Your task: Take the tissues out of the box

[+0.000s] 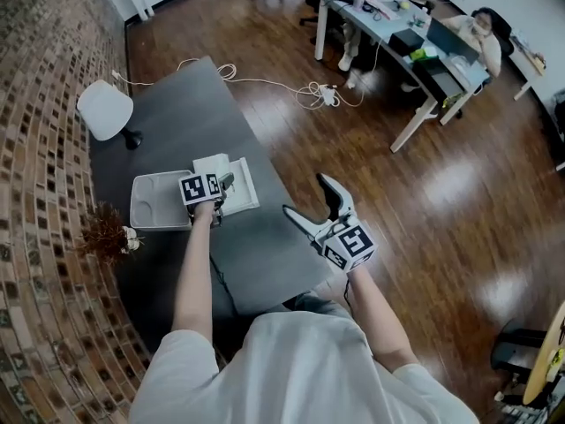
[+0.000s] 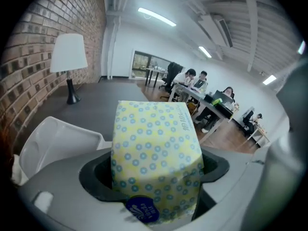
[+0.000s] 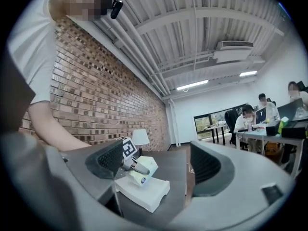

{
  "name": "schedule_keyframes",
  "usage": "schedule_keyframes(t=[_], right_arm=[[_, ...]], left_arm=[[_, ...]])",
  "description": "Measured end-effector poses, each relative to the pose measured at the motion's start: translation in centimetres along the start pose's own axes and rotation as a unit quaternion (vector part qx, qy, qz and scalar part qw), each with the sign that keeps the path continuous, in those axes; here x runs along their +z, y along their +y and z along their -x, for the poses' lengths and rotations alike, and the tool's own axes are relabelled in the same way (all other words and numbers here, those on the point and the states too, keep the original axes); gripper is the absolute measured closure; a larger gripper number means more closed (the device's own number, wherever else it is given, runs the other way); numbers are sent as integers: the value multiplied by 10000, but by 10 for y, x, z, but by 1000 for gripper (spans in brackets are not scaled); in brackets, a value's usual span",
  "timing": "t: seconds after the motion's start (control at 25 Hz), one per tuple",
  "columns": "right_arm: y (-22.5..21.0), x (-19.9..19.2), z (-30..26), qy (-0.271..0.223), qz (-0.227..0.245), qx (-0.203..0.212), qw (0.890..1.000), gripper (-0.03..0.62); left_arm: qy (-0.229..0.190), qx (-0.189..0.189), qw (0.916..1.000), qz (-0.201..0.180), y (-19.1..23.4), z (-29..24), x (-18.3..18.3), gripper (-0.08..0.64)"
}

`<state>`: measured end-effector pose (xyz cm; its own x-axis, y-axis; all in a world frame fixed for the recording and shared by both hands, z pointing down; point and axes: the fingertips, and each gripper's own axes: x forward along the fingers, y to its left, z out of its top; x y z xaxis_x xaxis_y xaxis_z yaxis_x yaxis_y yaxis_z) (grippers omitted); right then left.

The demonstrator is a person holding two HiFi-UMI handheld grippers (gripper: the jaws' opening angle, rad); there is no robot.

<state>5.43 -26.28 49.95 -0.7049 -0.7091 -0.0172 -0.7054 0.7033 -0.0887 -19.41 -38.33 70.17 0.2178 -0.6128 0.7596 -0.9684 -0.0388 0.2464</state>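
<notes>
A yellow tissue pack [image 2: 154,153] with blue dots and a blue round sticker fills the left gripper view, and my left gripper [image 2: 155,177] is shut on it. In the head view the left gripper [image 1: 212,193] holds the pack [image 1: 212,163] over a flat white box [image 1: 244,189] on the grey table [image 1: 168,113]. The right gripper view shows the pack [image 3: 140,170] tilted just above the white box [image 3: 147,192]. My right gripper [image 1: 309,200] stands open to the right of the box, its jaws empty and pointing toward it.
A white tray [image 1: 152,203] lies left of the box, with a dried plant [image 1: 106,232] at the table's left edge. A white lamp [image 1: 106,109] stands at the far left. A cable [image 1: 309,91] trails over the wooden floor, and people sit at desks [image 1: 415,42] far right.
</notes>
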Motion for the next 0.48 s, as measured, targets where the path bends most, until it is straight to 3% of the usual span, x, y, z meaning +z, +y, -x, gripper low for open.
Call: schedule_keyframes(t=[0.28,0.48], right_arm=[[36,22,-23,-226,36,436,9988,158],[66,42,-40,-418,236,748,9960,160]], left_arm=[[-1293,-445,9903,-241,-33,101,37,120],[-2211,-503,9737,-202,-35,188,45,118]])
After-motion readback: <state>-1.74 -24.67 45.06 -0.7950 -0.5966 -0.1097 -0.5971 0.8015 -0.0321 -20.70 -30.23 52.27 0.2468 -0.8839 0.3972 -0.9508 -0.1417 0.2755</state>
